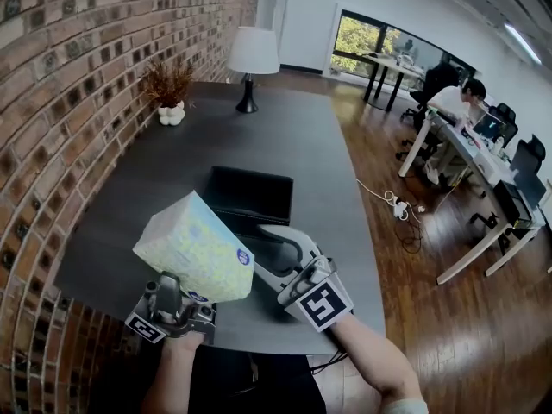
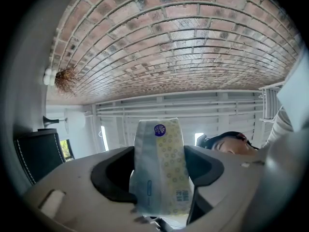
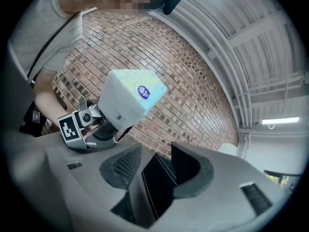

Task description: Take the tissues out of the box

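A soft tissue pack (image 1: 197,248), pale with a yellow pattern and a round blue sticker, is lifted off the dark table (image 1: 319,171). My left gripper (image 1: 185,304) is shut on its lower end. In the left gripper view the pack (image 2: 159,173) stands upright, squeezed between both dark pads (image 2: 112,175). My right gripper (image 1: 278,250) hovers just right of the pack, open with nothing in it. A flat black box (image 1: 250,195) lies on the table beyond both grippers. Through the right gripper's (image 3: 154,170) wide jaws I see that box (image 3: 157,187), with the pack (image 3: 130,98) up to the left.
A brick wall (image 1: 60,102) runs along the table's left side. At the far end stand a white-shaded lamp (image 1: 252,57) and a dried plant in a white vase (image 1: 170,93). The table's right edge drops to wooden floor, where people sit at desks (image 1: 457,119).
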Available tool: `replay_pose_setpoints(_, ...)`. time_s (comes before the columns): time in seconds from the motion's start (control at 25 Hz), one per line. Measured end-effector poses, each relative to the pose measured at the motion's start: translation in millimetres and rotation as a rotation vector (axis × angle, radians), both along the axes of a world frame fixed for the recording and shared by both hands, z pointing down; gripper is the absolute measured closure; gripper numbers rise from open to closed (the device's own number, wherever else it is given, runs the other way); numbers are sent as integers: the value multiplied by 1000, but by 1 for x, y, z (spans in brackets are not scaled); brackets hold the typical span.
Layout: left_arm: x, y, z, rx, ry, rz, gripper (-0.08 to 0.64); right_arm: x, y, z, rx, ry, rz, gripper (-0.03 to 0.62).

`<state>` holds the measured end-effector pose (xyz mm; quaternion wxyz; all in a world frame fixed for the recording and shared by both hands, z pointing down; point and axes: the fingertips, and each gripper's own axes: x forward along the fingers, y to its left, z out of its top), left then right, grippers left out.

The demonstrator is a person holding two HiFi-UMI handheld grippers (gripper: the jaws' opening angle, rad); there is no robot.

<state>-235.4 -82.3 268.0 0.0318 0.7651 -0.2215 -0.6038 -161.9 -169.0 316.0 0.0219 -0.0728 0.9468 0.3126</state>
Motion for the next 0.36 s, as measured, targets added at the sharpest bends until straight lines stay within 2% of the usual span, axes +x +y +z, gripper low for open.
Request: replay_pose_setpoints(0.36,4,-4,7,-36,-25,1,235,-2,0,1,-2,-1,7,394)
